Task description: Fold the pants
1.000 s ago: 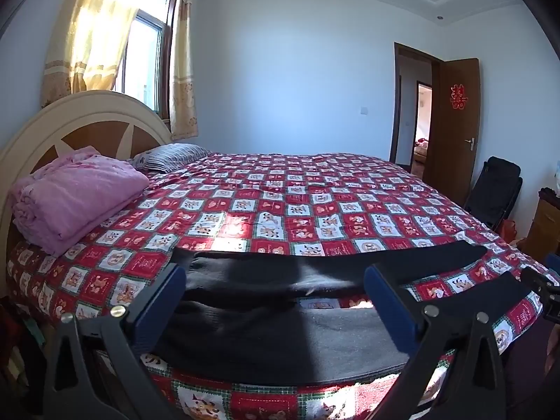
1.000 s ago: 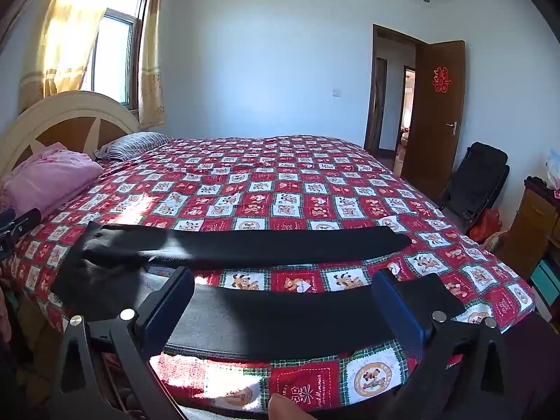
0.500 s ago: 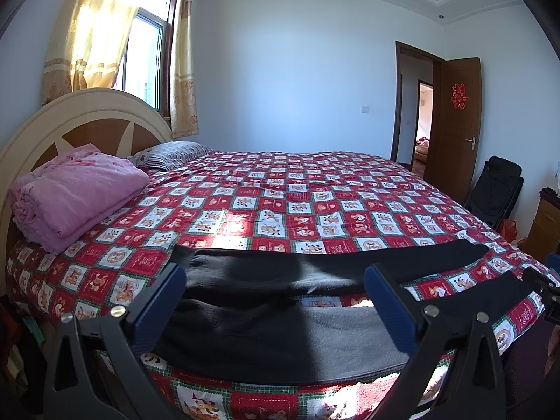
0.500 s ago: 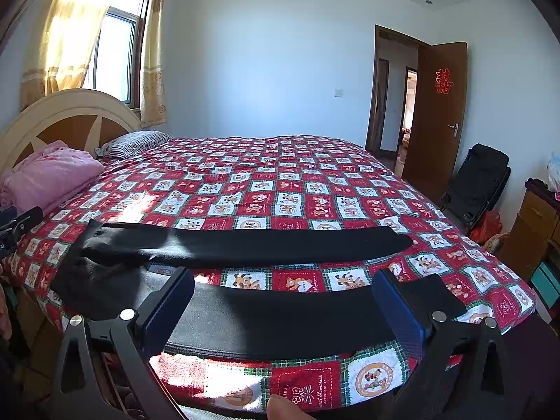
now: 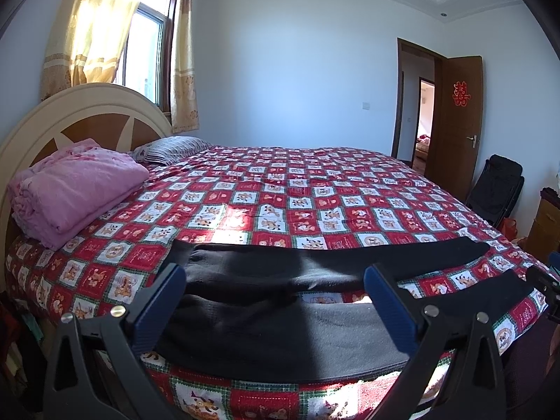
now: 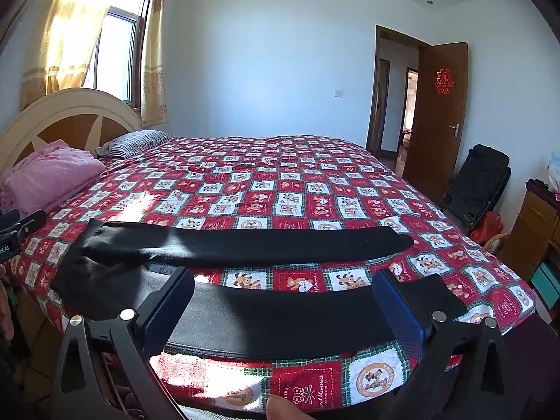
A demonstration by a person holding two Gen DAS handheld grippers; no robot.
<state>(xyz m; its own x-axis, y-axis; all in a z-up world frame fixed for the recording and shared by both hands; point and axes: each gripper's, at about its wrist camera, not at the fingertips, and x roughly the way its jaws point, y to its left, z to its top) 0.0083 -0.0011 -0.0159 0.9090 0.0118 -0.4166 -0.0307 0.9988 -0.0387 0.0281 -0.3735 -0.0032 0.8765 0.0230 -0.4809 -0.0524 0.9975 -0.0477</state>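
Black pants [image 5: 273,322] [image 6: 273,318] lie flat along the near edge of the bed, waist to the left, the two legs spread apart toward the right. In the left wrist view my left gripper [image 5: 276,304] hovers open over the waist and upper legs, blue pads wide apart, holding nothing. My right gripper [image 6: 283,308] is open above the near leg, close to the bed edge. The far leg [image 6: 252,245] stretches across the quilt beyond it. A fingertip [image 6: 283,407] shows at the bottom of the right wrist view.
The bed has a red checked quilt [image 5: 297,203]. A folded pink blanket [image 5: 73,189] and a striped pillow [image 5: 175,147] sit by the headboard at left. A black chair [image 6: 479,182], a wooden cabinet [image 6: 535,224] and an open door [image 6: 437,112] stand at right.
Both views have barely shifted; the grippers stay open above the pants, which lie as before.
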